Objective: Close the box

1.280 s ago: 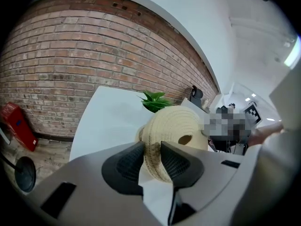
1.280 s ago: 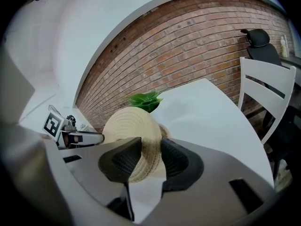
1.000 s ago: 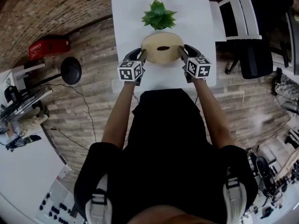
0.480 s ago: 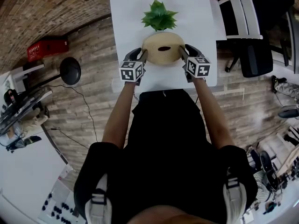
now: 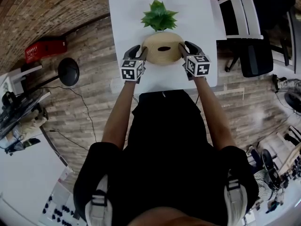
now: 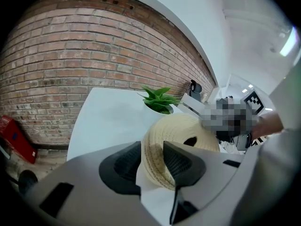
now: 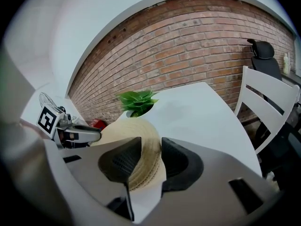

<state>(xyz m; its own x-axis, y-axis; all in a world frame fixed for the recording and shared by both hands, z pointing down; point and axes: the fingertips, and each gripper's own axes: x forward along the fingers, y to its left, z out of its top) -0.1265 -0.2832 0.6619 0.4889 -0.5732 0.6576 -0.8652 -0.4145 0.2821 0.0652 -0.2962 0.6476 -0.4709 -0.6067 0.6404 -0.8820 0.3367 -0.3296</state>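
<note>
Left gripper (image 5: 141, 54) is at the left side of the round woven box (image 5: 162, 51). Its jaws have just been opening. The rim of the box is between them, but the pads look loose on it now. Right gripper (image 5: 183, 51) is at the right side of the box, and its jaws are pinched tight on the rim. The top of the box has a dark hole in it.

The box sits on a white counter (image 5: 127, 8), near the close edge. A green plant (image 5: 159, 15) stands just beyond it on the far side. The floor (image 5: 94, 46) is made of wood planks. A brick wall (image 5: 42, 8) runs along the far left.

The head view looks down on the person's two arms and on both grippers with their marker cubes. It shows a white chair (image 5: 235, 13) and a black chair (image 5: 258, 55) on the right. A red box (image 5: 46, 47) and a round black thing (image 5: 68, 71) are on the floor at the left.

The left gripper view shows the pads close up, and the brick wall (image 6: 70, 55) behind the counter (image 6: 108, 117). The right gripper view shows the white chair (image 7: 268, 102) from the side, and the left gripper's marker cube (image 7: 47, 119) across the box (image 7: 127, 131).
</note>
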